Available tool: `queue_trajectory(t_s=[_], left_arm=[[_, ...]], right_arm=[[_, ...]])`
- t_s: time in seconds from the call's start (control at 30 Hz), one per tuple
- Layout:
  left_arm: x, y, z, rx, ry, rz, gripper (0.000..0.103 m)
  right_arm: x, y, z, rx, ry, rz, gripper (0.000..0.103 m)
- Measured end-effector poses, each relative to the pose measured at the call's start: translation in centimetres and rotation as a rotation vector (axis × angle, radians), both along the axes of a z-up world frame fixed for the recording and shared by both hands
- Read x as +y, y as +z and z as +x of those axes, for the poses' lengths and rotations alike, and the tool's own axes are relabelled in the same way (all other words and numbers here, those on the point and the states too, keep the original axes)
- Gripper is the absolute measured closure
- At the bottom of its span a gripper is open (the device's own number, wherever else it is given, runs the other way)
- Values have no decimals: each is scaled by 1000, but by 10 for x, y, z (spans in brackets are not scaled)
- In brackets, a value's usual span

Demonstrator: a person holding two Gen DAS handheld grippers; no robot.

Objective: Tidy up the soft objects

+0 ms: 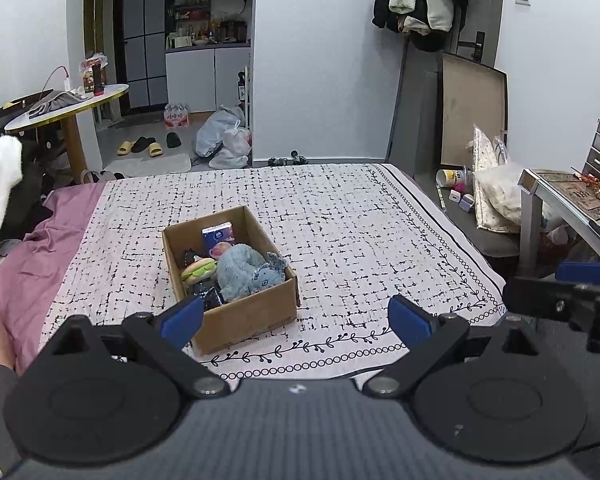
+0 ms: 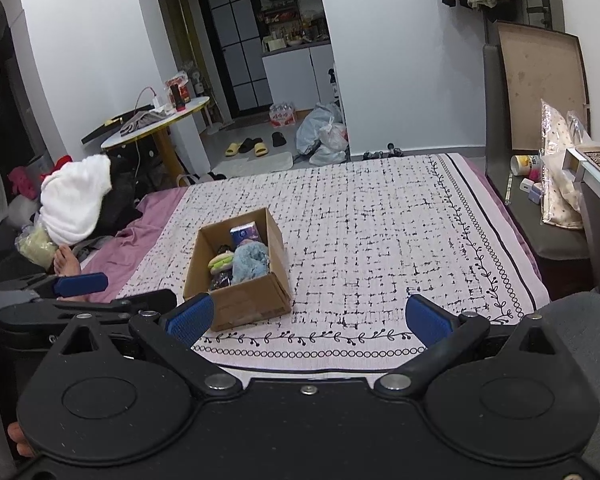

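Left hand-held gripper point(image 1: 296, 320): fingers spreading wide, gripping nothing, hovering over the bed point(image 1: 360, 220). Right hand-held gripper point(image 2: 308, 318): likewise gaping, empty. One cardboard box point(image 1: 252, 316) is sitting on the bed, containing one blue plush point(image 1: 244, 272), one burger toy point(image 1: 198, 270), one tissue pack point(image 1: 219, 235).

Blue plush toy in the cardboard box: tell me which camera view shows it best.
The left wrist view. There the fluffy blue plush toy appears larger and looks into the open brown cardboard box, showing its darker stitched part. The right wrist view shows only its fluffy top, smaller and partly hidden behind the box's near wall.
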State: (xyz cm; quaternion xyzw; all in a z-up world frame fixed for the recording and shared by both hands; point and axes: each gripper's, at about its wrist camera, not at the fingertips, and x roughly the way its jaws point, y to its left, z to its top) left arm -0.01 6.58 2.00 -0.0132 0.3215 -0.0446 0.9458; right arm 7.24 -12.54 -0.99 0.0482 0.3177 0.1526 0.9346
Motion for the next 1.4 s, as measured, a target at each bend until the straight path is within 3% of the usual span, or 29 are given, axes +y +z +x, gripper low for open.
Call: queue_trajectory(t_s=[1.4], left_arm=[[-1, -5, 2, 9, -6, -4, 5]], right_arm=[[2, -6, 2, 12, -9, -17, 0]])
